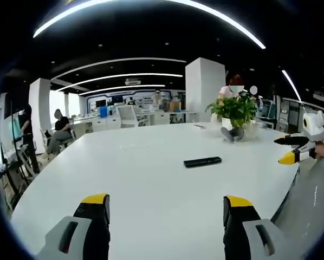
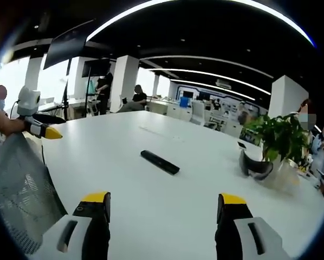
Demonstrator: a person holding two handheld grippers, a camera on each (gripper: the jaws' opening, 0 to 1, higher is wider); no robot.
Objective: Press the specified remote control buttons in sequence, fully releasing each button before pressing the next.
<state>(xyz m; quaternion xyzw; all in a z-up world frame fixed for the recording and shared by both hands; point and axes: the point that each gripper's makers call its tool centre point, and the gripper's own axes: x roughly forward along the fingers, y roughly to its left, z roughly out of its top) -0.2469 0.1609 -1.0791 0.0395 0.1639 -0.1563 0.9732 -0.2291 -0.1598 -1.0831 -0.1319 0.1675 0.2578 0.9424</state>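
A slim black remote control (image 1: 202,161) lies flat on the big white table (image 1: 140,179), out ahead and slightly right of my left gripper (image 1: 166,201), whose yellow-tipped jaws stand wide apart with nothing between them. In the right gripper view the same remote (image 2: 160,162) lies at a slant on the table (image 2: 167,216), a fair way beyond my right gripper (image 2: 163,199), which is also open and holds nothing. Each gripper appears in the other's view: the right gripper (image 1: 281,150) at the table's right edge, the left gripper (image 2: 54,128) at the left edge, held by a hand.
A potted green plant (image 1: 235,111) (image 2: 278,138) stands on the far part of the table, with a curved black object (image 2: 254,165) beside it. A grey mesh chair back (image 1: 308,200) (image 2: 21,184) sits at the table's edge. People sit and stand at desks in the background.
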